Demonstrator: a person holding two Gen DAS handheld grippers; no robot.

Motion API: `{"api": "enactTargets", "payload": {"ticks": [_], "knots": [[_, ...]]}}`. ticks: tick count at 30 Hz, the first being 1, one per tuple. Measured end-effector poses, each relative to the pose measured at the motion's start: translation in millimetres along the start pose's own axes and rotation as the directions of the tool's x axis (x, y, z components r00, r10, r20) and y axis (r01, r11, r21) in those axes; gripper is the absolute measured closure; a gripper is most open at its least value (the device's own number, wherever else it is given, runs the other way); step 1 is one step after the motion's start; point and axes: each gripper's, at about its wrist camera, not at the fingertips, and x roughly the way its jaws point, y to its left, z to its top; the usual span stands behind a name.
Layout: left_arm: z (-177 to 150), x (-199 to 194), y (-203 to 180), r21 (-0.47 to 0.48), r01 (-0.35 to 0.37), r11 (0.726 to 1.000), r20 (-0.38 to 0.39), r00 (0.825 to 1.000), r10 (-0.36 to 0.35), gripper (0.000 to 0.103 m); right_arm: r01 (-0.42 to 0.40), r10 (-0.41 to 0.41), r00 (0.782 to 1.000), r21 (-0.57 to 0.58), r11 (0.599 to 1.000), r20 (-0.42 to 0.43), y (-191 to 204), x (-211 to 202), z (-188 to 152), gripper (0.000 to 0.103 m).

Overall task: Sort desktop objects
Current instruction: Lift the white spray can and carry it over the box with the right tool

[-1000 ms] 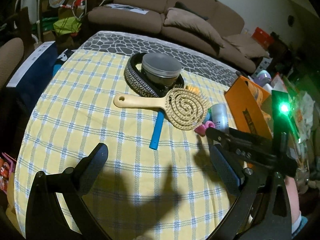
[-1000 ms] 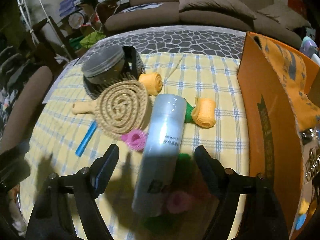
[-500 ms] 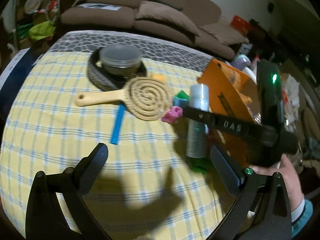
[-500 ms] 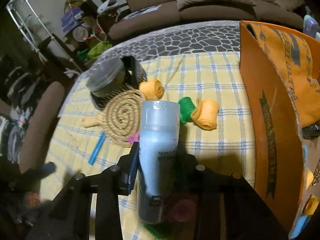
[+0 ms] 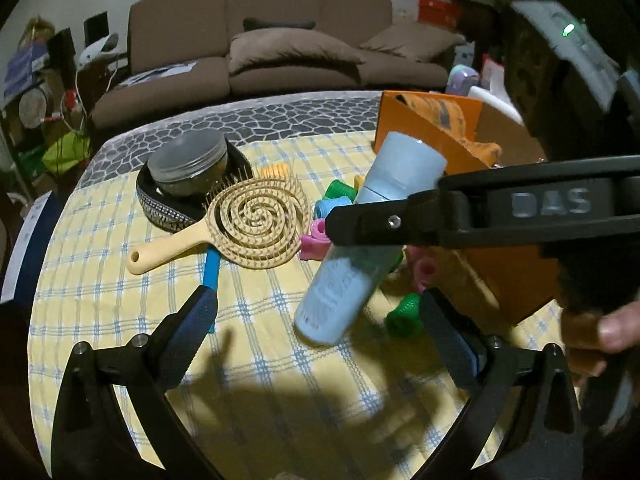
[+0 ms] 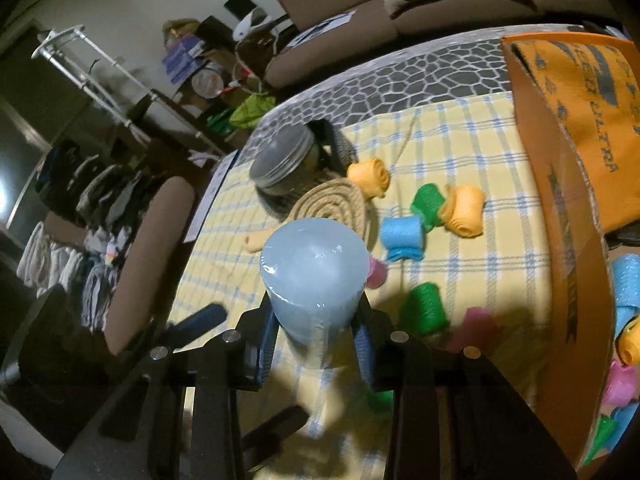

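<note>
My right gripper point(image 6: 316, 344) is shut on a pale blue bottle point(image 6: 314, 276) and holds it tilted above the yellow checked tablecloth point(image 5: 120, 264). In the left wrist view the bottle point(image 5: 340, 280) hangs in the right gripper's fingers point(image 5: 384, 222), cap end up toward the orange box point(image 5: 424, 120). My left gripper point(image 5: 316, 336) is open and empty, low over the near part of the table. A beige spiral hairbrush point(image 5: 256, 228), a blue stick point(image 5: 211, 268) and a grey-lidded jar point(image 5: 188, 160) lie left of the bottle.
Several foam hair rollers, green point(image 6: 426, 308), blue point(image 6: 402, 234), orange point(image 6: 464, 212) and pink point(image 5: 314, 242), lie scattered between the brush and the orange box point(image 6: 560, 184), which holds more rollers. A brown sofa point(image 5: 280, 56) stands behind the table, a chair point(image 6: 148, 256) to its left.
My right gripper has closed on the bottle and lifted it off the cloth, tilting it upward. The left gripper has swung right, staying open.
</note>
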Motion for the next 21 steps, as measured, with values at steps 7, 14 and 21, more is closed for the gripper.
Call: {"api": "enactTargets", "payload": {"ticks": [7, 14, 21], "knots": [[-2, 9, 4, -0.053, 0.045, 0.998, -0.049, 0.998, -0.048, 0.054, -0.092, 0.092, 0.996, -0.025, 0.995, -0.010, 12, -14, -4, 0.069], [0, 1, -3, -0.070, 0.119, 0.990, -0.041, 0.992, -0.122, 0.062, -0.112, 0.112, 0.994, -0.005, 0.994, 0.005, 8, -25, -2, 0.069], [11, -15, -27, -0.043, 0.182, 0.982, -0.009, 0.983, -0.183, 0.067, -0.157, 0.153, 0.986, 0.053, 0.986, 0.070, -10, -52, 5, 0.069]]}}
